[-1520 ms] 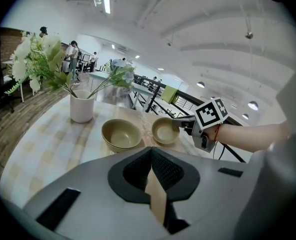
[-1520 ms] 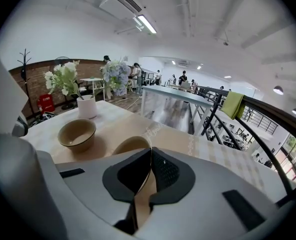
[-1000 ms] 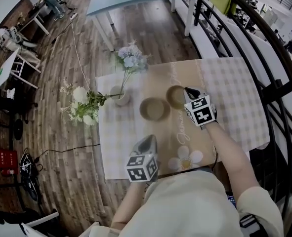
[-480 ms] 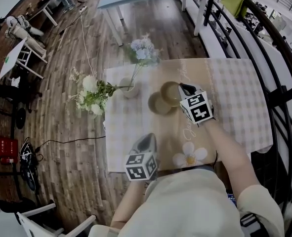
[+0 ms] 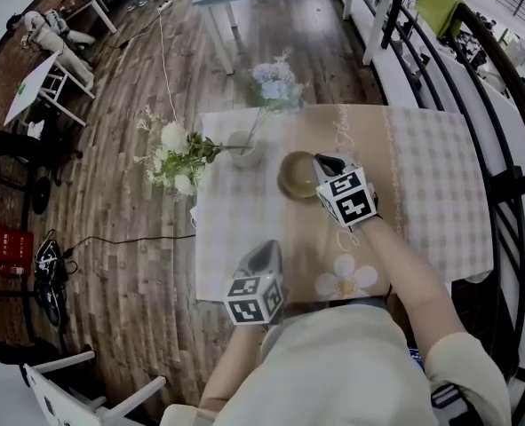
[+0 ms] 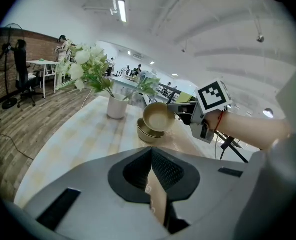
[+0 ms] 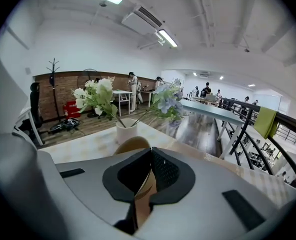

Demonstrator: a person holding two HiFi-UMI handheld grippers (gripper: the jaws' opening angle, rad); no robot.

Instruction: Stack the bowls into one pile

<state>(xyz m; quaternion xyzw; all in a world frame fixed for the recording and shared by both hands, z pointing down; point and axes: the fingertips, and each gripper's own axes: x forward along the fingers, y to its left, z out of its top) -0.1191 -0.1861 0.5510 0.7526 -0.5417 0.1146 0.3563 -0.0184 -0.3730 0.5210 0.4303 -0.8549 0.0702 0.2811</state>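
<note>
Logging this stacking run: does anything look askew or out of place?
Only the upper bowl: the right tool holds it by the rim, steeply tilted over the lower bowl, not yet nested. Nothing looks spilled.

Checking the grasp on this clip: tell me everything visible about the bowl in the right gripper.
The held bowl is round and tan, glossy like glazed ceramic, empty inside. The right gripper is shut on its rim, one jaw inside, one outside. It hangs tilted just over the second bowl, which sits on the tablecloth beside a white vase; whether the two bowls touch cannot be told.
</note>
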